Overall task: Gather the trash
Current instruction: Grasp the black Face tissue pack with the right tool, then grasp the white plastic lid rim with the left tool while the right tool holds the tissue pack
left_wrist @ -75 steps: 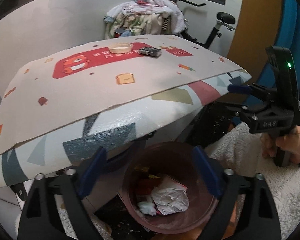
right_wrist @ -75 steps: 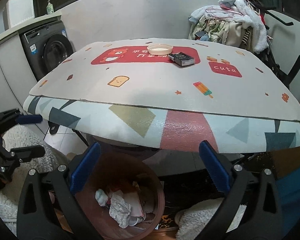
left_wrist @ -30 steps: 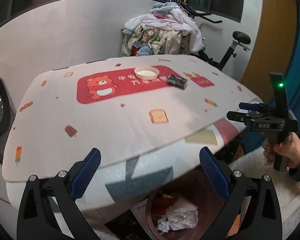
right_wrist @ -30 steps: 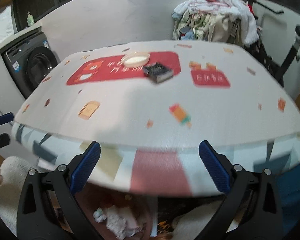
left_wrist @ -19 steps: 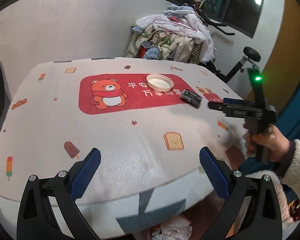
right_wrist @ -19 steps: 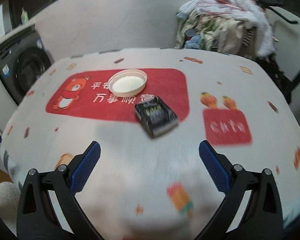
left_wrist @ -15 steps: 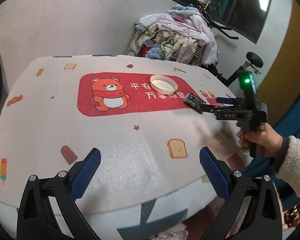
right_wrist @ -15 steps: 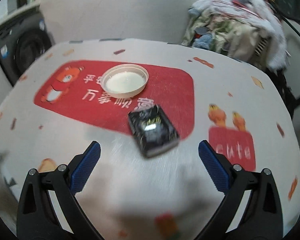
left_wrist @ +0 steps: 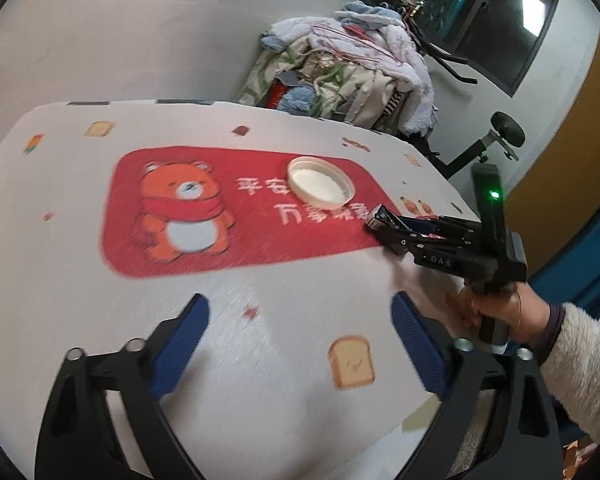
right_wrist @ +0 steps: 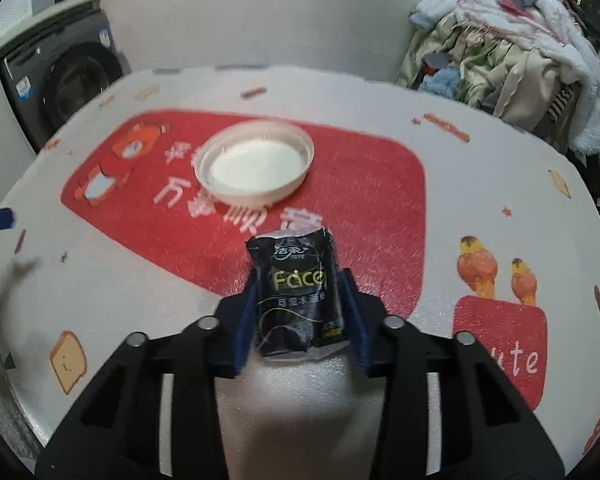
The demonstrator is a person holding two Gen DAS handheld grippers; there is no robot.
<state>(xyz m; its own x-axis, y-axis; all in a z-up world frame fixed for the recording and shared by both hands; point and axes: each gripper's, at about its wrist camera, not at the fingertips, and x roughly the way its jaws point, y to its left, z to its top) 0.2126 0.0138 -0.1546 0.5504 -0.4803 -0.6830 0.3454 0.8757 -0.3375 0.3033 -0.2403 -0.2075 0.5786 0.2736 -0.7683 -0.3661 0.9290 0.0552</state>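
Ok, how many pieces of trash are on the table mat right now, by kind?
Black tissue packet: 1, between the right tongs
White plastic lid: 1, lying loose on the mat
Total: 2

A white wall (left_wrist: 120, 40) runs behind the table (left_wrist: 260, 320), whose mat (right_wrist: 380, 184) shows a red bear panel. Clothes (left_wrist: 348, 64) pile on an exercise bike (left_wrist: 496, 136) beneath a dark window (left_wrist: 480, 8). A washing machine (right_wrist: 60, 88) stands at the left.
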